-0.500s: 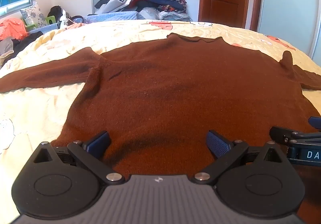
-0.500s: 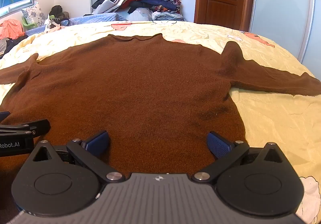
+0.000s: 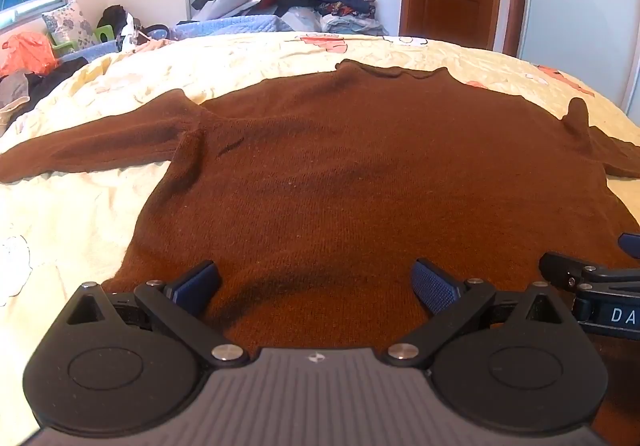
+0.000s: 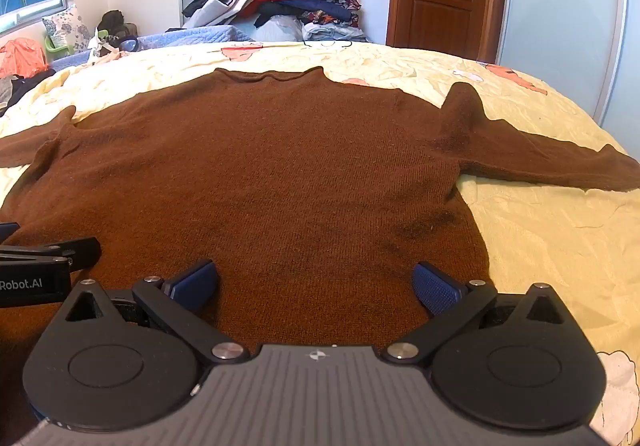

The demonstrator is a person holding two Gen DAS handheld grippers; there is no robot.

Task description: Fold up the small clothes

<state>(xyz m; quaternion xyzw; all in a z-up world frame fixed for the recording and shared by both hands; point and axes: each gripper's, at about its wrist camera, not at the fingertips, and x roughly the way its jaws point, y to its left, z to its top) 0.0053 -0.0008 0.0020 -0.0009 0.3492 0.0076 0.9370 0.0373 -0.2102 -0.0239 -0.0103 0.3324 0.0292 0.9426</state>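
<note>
I hold both the left gripper [image 3: 316, 282] and right gripper [image 4: 316, 282] spread, empty; the brown knit sweater [image 4: 256, 174] looks soft and floppy, so I'd pinch its near hem.

A plain dark-brown knitted sweater [image 3: 360, 182] lies on a pale-yellow bedsheet [image 4: 540, 246] printed with pink and white cartoon figures.
</note>
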